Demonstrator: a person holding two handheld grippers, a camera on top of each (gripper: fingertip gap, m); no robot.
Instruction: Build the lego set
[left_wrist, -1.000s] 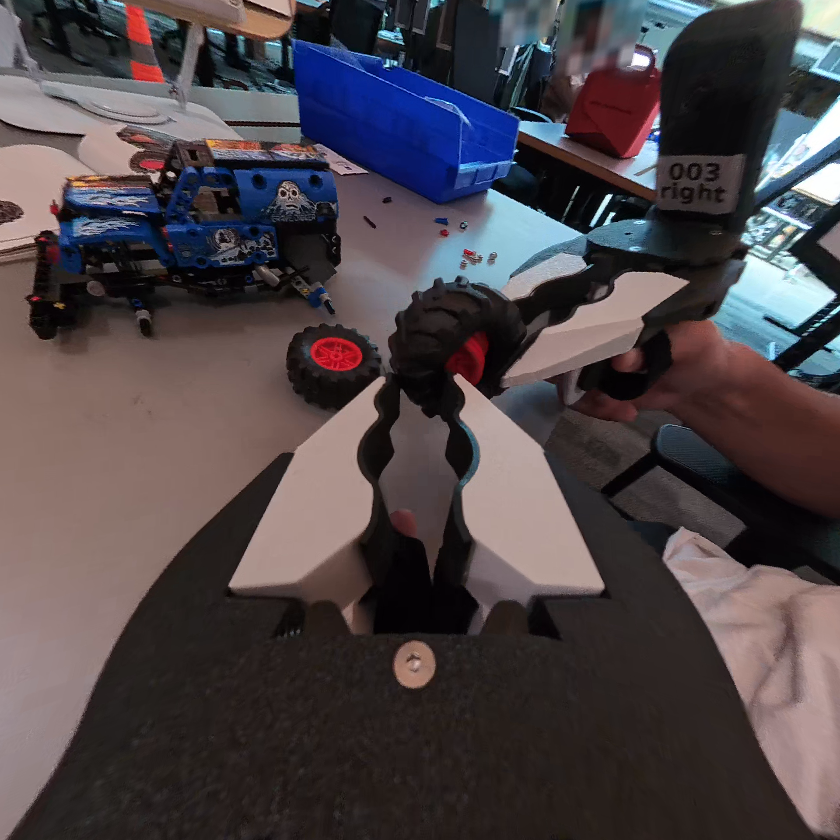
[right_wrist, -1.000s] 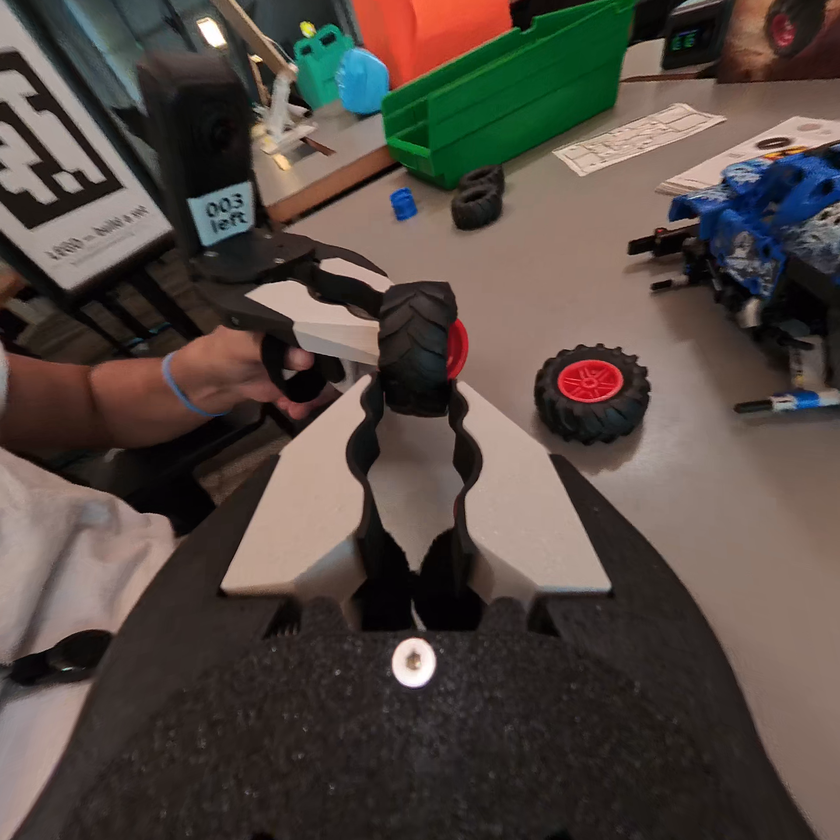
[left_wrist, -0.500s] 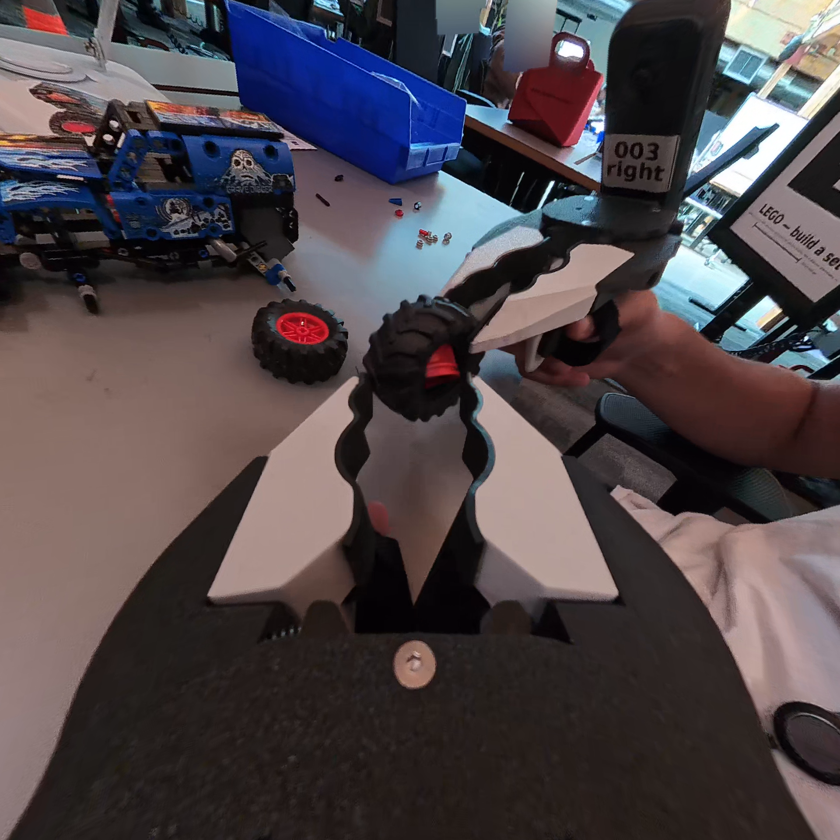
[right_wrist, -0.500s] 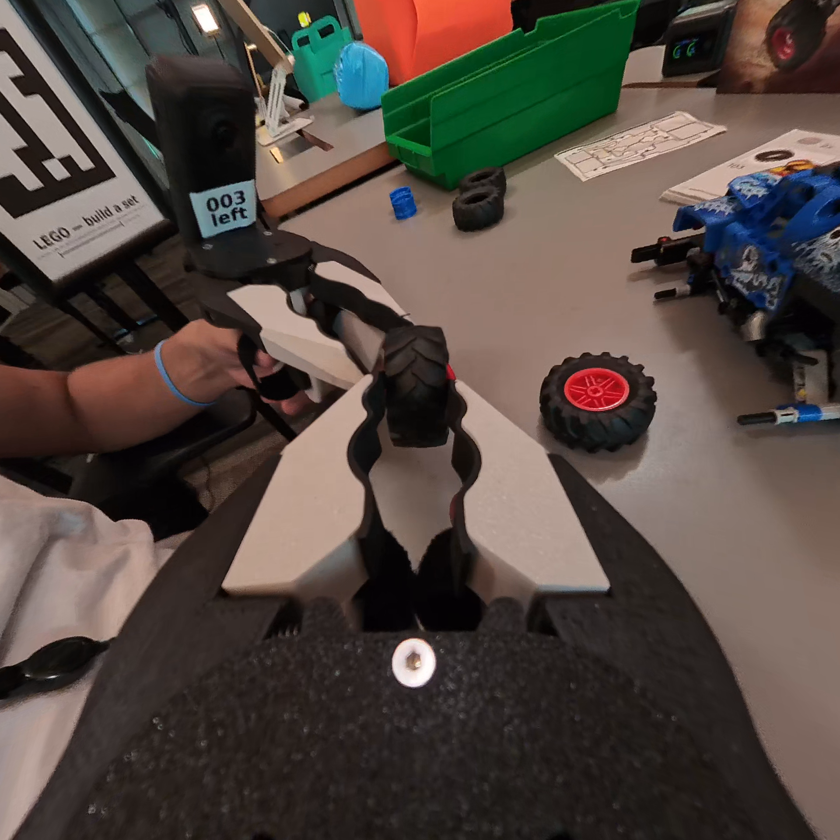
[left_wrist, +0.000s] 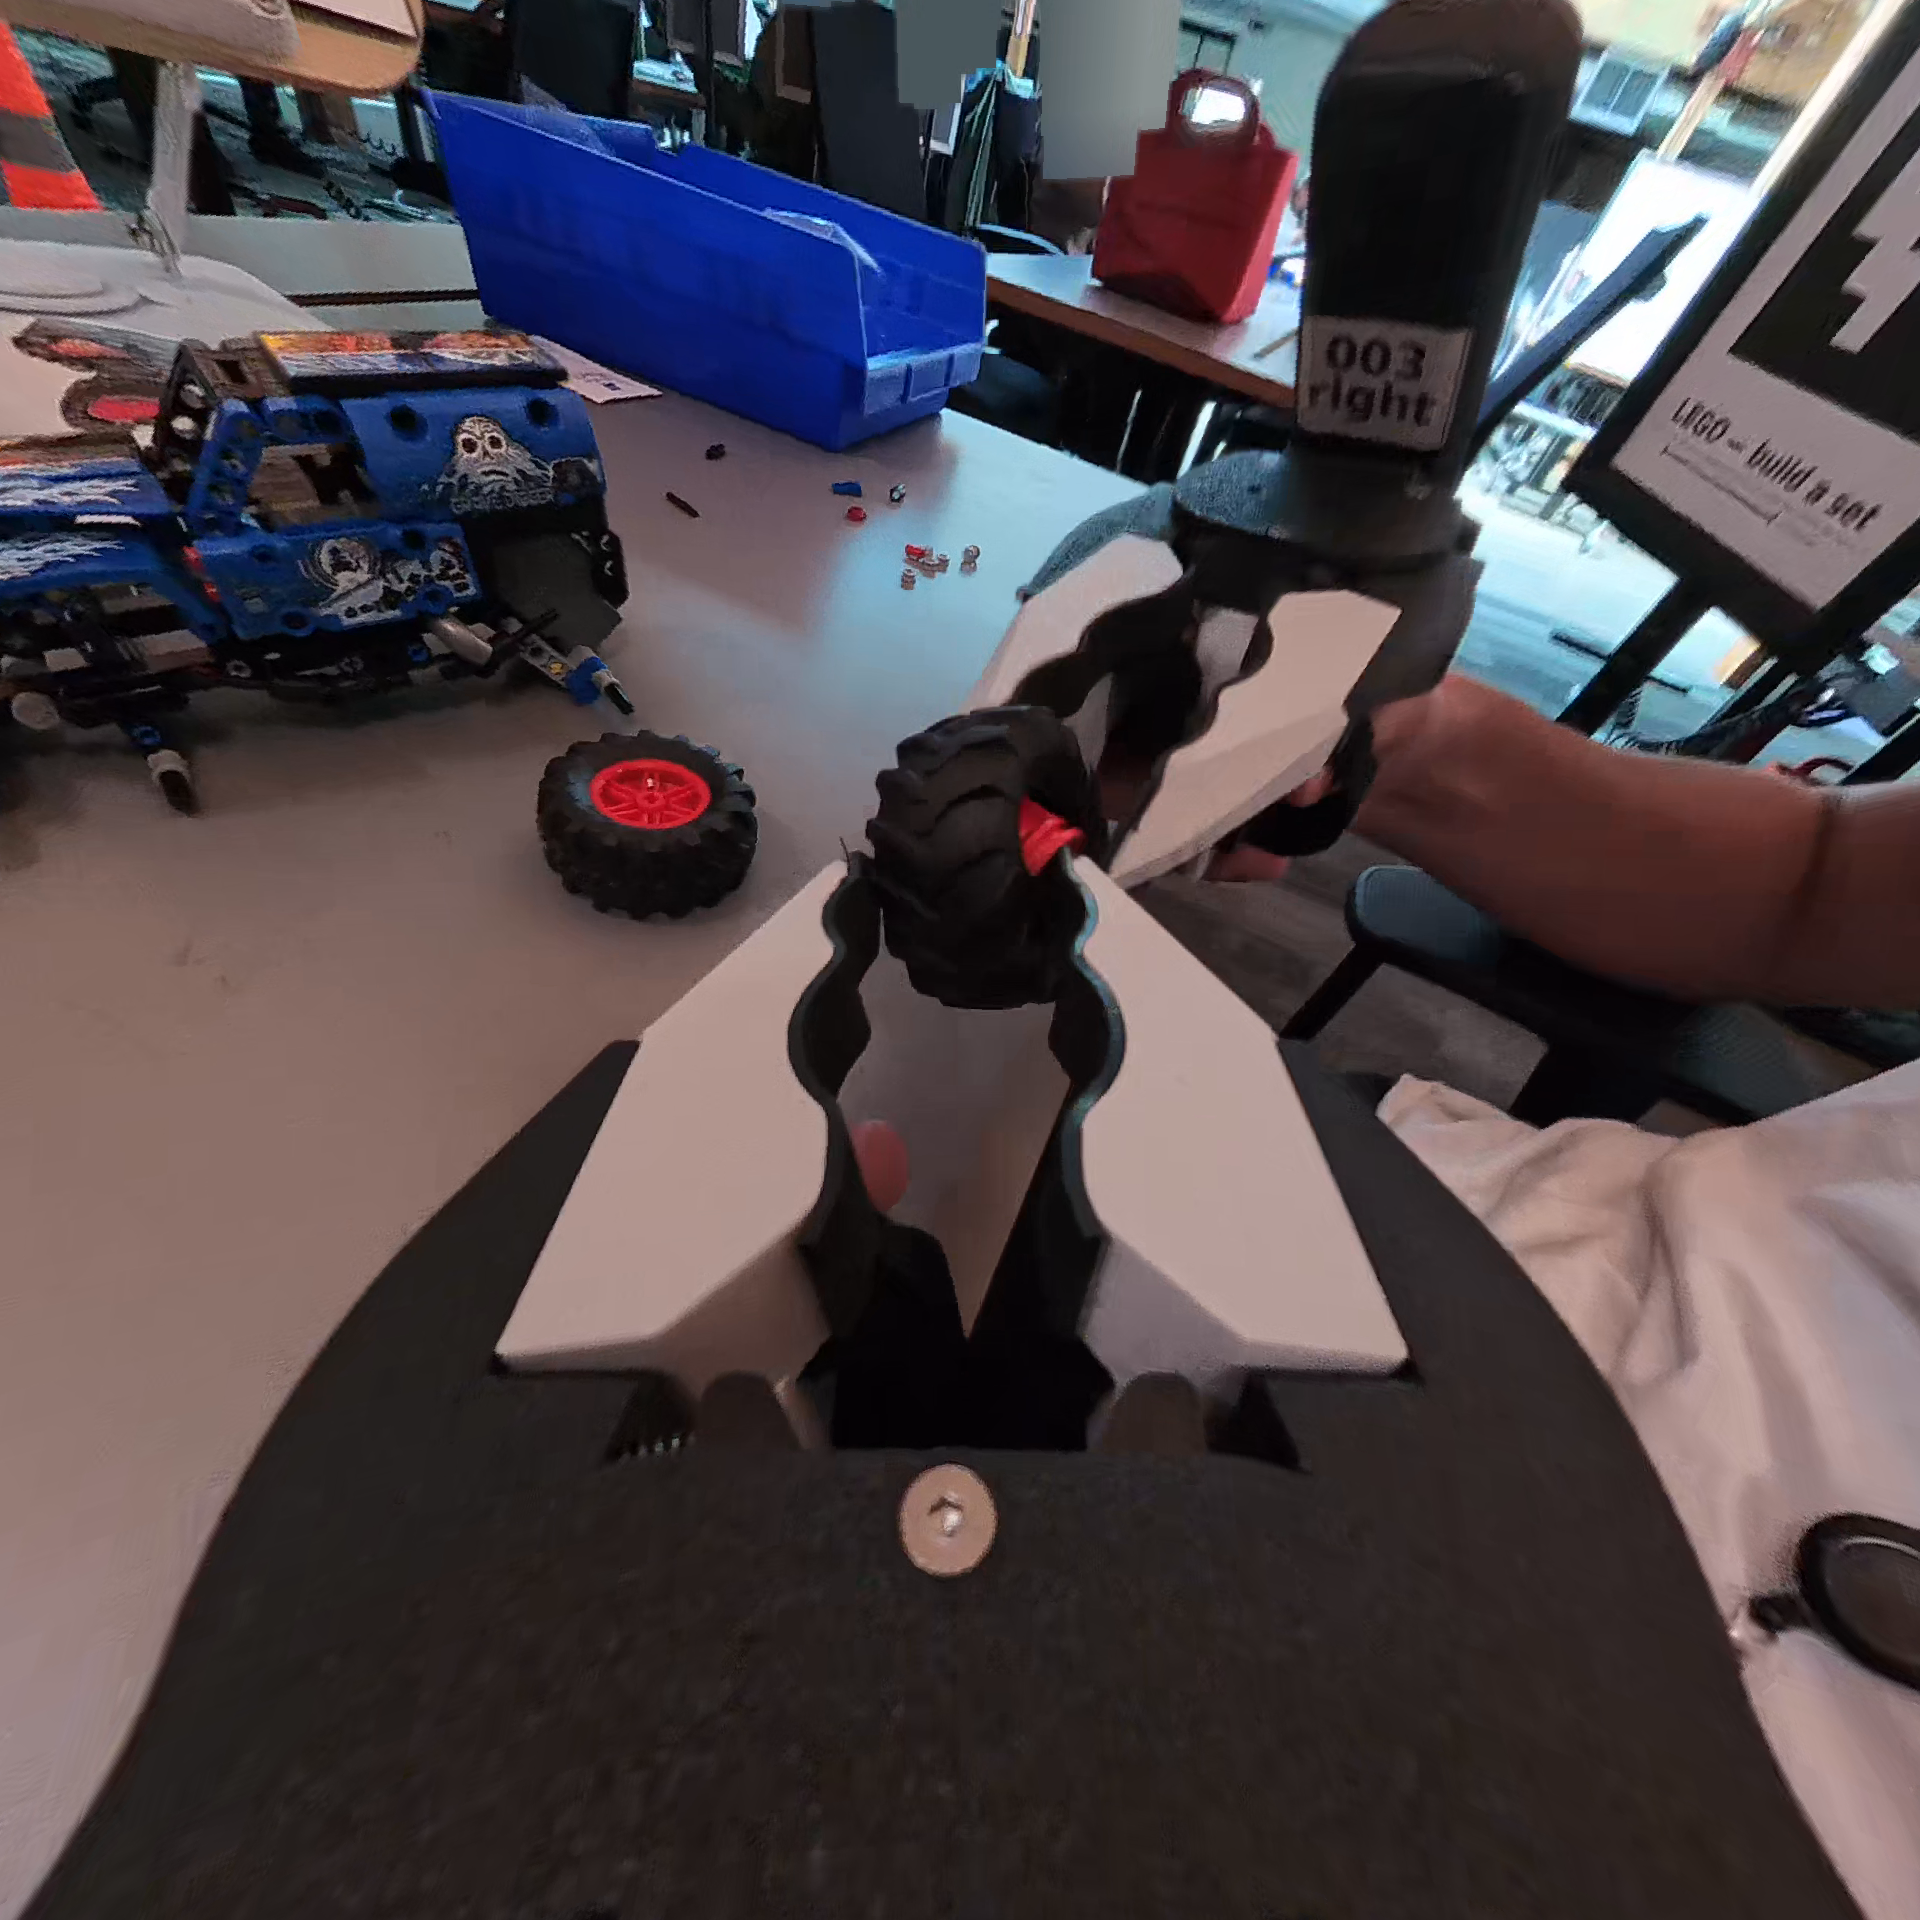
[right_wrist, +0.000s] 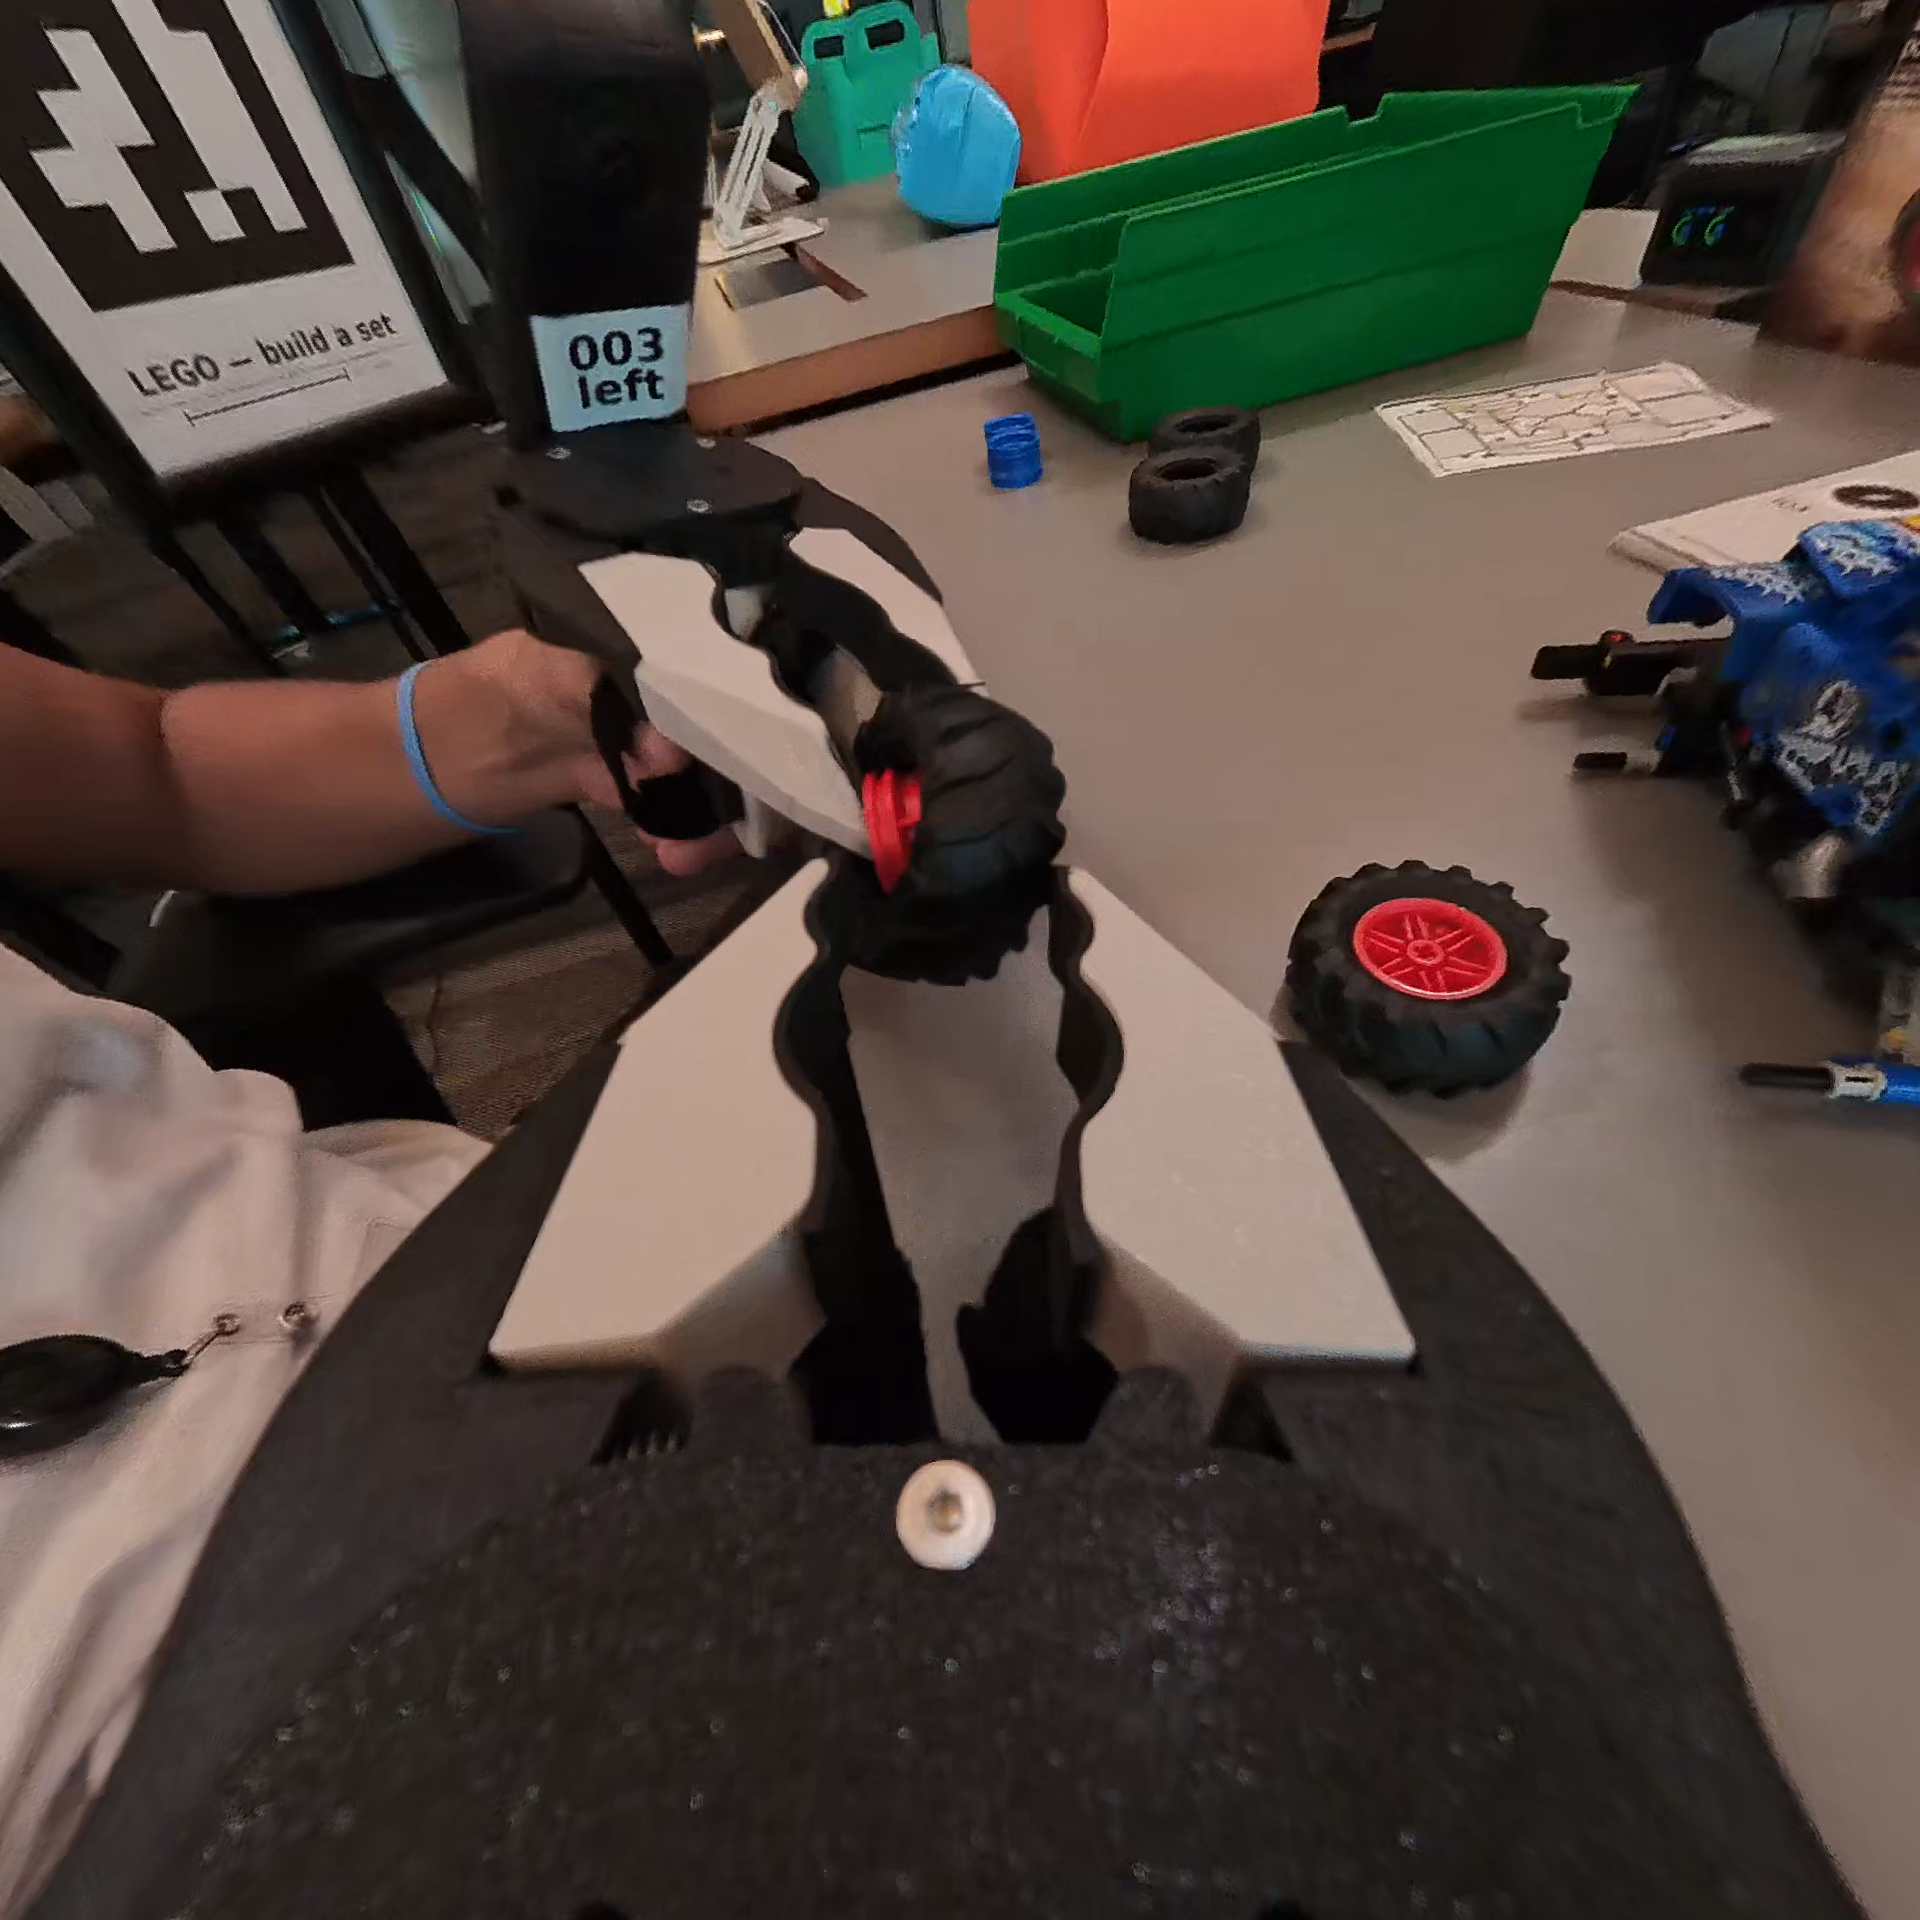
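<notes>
The left hand-held gripper (left_wrist: 961, 904) pinches a black tire (left_wrist: 971, 852) with its red rim (left_wrist: 1047, 831) only partly seated and poking out at an angle, while the right hand-held gripper (right_wrist: 940, 904) has its jaws spread around the same tire, and whether it actually squeezes it I cannot tell. Beyond the tire, one finished wheel (left_wrist: 646, 821) lies on the surface (left_wrist: 312, 1039) just beside the blue truck (left_wrist: 301, 540), whose axles are bare. Behind the truck sit two empty tires (right_wrist: 1193, 473) by the green bin (right_wrist: 1299, 281), so most of the wheel work is left.
</notes>
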